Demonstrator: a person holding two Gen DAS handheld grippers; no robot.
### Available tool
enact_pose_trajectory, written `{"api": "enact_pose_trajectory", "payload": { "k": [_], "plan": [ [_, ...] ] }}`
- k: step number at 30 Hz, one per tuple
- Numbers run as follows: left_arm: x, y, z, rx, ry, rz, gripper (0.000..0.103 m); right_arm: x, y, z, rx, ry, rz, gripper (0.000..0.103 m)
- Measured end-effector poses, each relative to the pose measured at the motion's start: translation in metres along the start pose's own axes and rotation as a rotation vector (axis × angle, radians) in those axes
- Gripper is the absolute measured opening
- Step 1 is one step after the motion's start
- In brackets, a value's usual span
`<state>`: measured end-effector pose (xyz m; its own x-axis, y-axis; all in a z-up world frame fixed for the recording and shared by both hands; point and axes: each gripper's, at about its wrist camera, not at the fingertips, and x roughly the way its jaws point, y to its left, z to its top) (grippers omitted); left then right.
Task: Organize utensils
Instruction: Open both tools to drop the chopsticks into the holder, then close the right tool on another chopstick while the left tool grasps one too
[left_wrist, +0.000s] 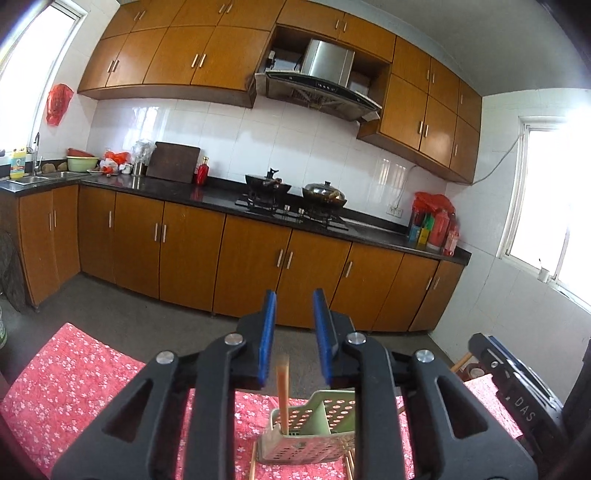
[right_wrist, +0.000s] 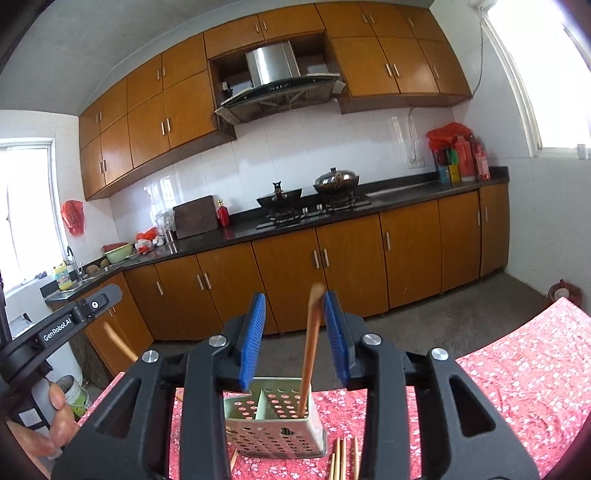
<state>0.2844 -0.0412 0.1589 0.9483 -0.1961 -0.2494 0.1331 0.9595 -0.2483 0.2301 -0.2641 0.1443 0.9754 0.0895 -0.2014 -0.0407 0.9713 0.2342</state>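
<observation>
Between the right gripper's (right_wrist: 295, 339) blue pads (right_wrist: 253, 341) a wooden chopstick (right_wrist: 309, 350) stands with its lower end already down in the right compartment of the green perforated utensil holder (right_wrist: 273, 424), its top leaning against the right-hand pad. The jaws stand partly apart, so the stick looks released or nearly so; I cannot tell whether that pad bears on it. The left gripper (left_wrist: 293, 336) is likewise partly open and grips nothing: below its pads (left_wrist: 266, 338) a blurred chopstick (left_wrist: 282, 391) rises from the near corner of the holder.

To finish this step well, I judge each tool should open fully and draw straight back and up, clear of the stick tops, so that neither pad drags a stick out or tips the light holder on the red flowered tablecloth (right_wrist: 517, 369).

More chopsticks (right_wrist: 343, 458) lie on the cloth just beyond the holder's right corner, cut off by the frame edge; their count is unclear. The holder's base is hidden behind the gripper frames.
</observation>
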Motion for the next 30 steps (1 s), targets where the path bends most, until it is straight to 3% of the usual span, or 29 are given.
{"api": "enact_pose_trajectory", "payload": {
  "k": [5, 10, 13, 14, 18, 22, 26, 28, 30],
  "plan": [
    [-0.035, 0.016, 0.000, -0.024, -0.022, 0.011, 0.031, -0.034, -0.008, -0.002, -0.010, -0.028, -0.034, 0.035],
    [-0.067, 0.040, -0.027, -0.017, 0.021, 0.069, 0.032, -0.055, -0.031, -0.044, 0.013, 0.087, -0.090, 0.035],
    [-0.077, 0.059, -0.067, -0.004, 0.099, 0.122, 0.033, -0.047, -0.046, -0.083, 0.010, 0.235, -0.115, 0.035],
    [-0.077, 0.065, -0.079, 0.003, 0.127, 0.140, 0.033, -0.039, -0.052, -0.107, 0.010, 0.321, -0.111, 0.034],
    [-0.070, 0.090, -0.137, -0.001, 0.292, 0.182, 0.033, -0.019, -0.062, -0.170, 0.025, 0.539, -0.090, 0.019],
    [-0.063, 0.109, -0.181, -0.038, 0.428, 0.191, 0.033, -0.011, -0.058, -0.203, 0.034, 0.623, -0.080, 0.019],
    [-0.061, 0.114, -0.204, -0.048, 0.485, 0.166, 0.033, -0.002, -0.049, -0.218, 0.004, 0.668, -0.089, 0.018],
    [-0.062, 0.113, -0.214, -0.042, 0.504, 0.150, 0.033, -0.003, -0.047, -0.221, -0.037, 0.654, -0.108, 0.008],
    [-0.058, 0.110, -0.220, -0.031, 0.528, 0.130, 0.032, 0.000, -0.050, -0.220, -0.047, 0.647, -0.141, 0.007]
  ]
}}
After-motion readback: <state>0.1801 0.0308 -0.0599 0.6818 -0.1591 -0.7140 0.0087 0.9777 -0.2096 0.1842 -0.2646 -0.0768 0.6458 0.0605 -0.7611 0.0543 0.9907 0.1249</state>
